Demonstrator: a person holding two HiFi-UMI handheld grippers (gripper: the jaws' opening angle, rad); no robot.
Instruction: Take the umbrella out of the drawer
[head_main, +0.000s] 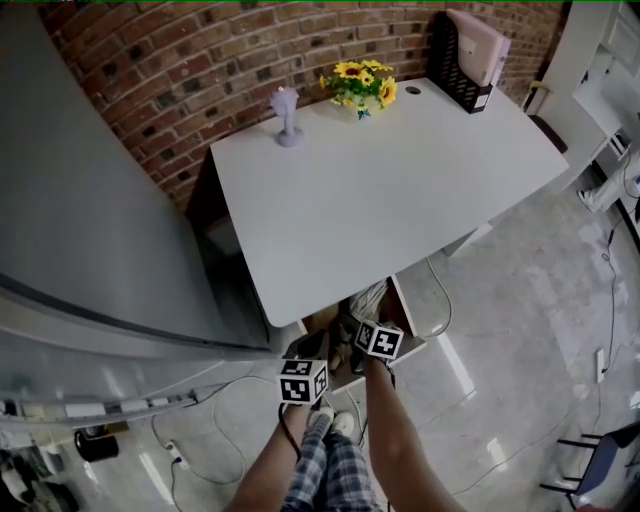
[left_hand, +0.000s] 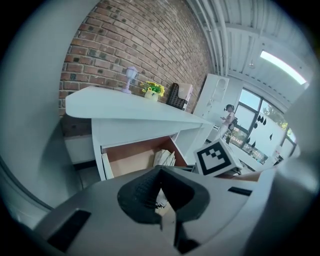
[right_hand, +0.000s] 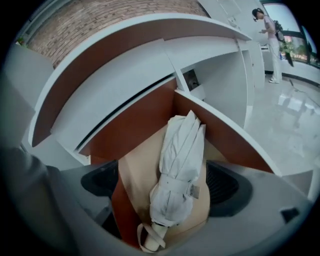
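Observation:
A folded white umbrella (right_hand: 180, 165) lies in the open wooden drawer (right_hand: 222, 137) under the white desk (head_main: 400, 190), its handle and strap towards me. My right gripper (right_hand: 165, 186) is open, one black pad on each side of the umbrella's strapped lower part; whether the pads touch it I cannot tell. My left gripper (left_hand: 160, 172) hangs shut and empty in front of the drawer (left_hand: 132, 157), left of the umbrella (left_hand: 164, 157). From the head view both grippers (head_main: 303, 378) (head_main: 372, 332) sit at the desk's front edge, over the umbrella (head_main: 368, 297).
On the desk stand a purple lamp (head_main: 288, 118), yellow flowers (head_main: 362, 86) and a black file holder (head_main: 465, 60). A brick wall (head_main: 200, 60) lies behind, a grey cabinet (head_main: 90, 230) at left. Cables (head_main: 200, 440) run over the floor. A person (right_hand: 272, 35) stands far off.

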